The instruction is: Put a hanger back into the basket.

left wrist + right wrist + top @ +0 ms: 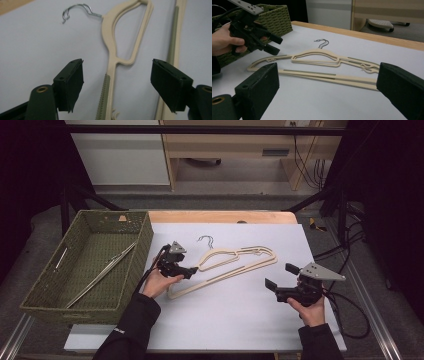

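Hangers [235,262] between spread left tongs [192,270]; right tongs [278,276] spread; basket [142,245] with metal rods [100,276].

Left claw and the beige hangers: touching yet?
Apart. The left gripper view shows the left claw open, the hangers' arm between its pads, white mat visible either side.

On the table [225,217] in front of you lies a mat [240,315], and the hangers [235,262] lie stacked near its middle, hooks [205,240] pointing away from you. Your left gripper [190,270] sits at the hangers' left end, over one shoulder arm that runs between its jaws. Your right gripper [277,277] is off to the right, apart from the hangers. The basket [142,240] stands left of the mat, with metal rods [102,275] lying inside it
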`<action>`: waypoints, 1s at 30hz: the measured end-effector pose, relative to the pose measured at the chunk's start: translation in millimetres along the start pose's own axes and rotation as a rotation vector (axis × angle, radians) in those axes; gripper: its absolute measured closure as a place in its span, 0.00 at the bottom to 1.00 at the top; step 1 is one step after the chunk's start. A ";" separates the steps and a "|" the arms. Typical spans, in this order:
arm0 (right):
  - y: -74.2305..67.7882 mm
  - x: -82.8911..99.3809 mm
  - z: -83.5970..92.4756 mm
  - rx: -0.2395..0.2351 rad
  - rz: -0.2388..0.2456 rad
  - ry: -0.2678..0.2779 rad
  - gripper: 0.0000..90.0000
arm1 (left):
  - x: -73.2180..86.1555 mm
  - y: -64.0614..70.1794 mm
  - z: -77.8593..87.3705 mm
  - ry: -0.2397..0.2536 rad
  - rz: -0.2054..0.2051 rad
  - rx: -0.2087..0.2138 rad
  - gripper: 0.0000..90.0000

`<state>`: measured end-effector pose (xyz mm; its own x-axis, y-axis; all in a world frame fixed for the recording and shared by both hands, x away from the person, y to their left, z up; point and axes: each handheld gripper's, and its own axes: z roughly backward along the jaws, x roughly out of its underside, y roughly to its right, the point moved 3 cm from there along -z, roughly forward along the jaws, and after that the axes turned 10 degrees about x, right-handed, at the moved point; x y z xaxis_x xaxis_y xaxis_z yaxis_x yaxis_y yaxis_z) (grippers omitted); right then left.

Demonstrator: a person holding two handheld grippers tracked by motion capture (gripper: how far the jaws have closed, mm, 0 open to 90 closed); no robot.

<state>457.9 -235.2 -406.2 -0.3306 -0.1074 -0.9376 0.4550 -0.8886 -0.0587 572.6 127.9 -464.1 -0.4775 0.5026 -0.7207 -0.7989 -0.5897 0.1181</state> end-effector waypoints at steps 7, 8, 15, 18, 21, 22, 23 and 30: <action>-0.9 0.7 -1.1 -0.003 0.002 -0.006 0.06 | 10.4 -9.3 -15.2 -0.088 -0.003 -0.015 0.55; -0.9 0.7 -1.1 -0.003 0.002 -0.006 0.06 | 10.4 -9.3 -15.2 -0.088 -0.003 -0.015 0.56; -1.6 1.3 -1.5 -0.012 0.007 -0.013 0.06 | 14.7 -12.7 -20.6 -0.120 -0.001 0.000 0.66; -2.5 0.9 -1.7 -0.014 0.001 -0.007 0.06 | 15.3 -13.3 -19.8 -0.125 -0.009 0.006 0.68; -3.0 0.4 -1.4 -0.014 0.002 -0.006 0.06 | 16.4 -12.9 -18.2 -0.139 -0.022 0.024 0.71; -2.8 0.4 -1.4 -0.013 0.004 -0.005 0.06 | 16.4 -12.9 -18.2 -0.139 -0.022 0.024 0.71; -2.9 0.4 -1.4 -0.013 0.003 -0.005 0.06 | 16.8 -16.0 -17.6 -0.132 0.013 0.046 0.72; -4.4 0.0 -1.8 -0.019 0.005 -0.006 0.06 | 16.0 -19.2 -16.8 -0.142 0.019 0.038 0.84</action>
<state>457.4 -230.5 -406.6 -0.3335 -0.1149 -0.9357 0.4720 -0.8795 -0.0602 586.4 136.6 -489.4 -0.5375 0.5773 -0.6147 -0.8013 -0.5768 0.1590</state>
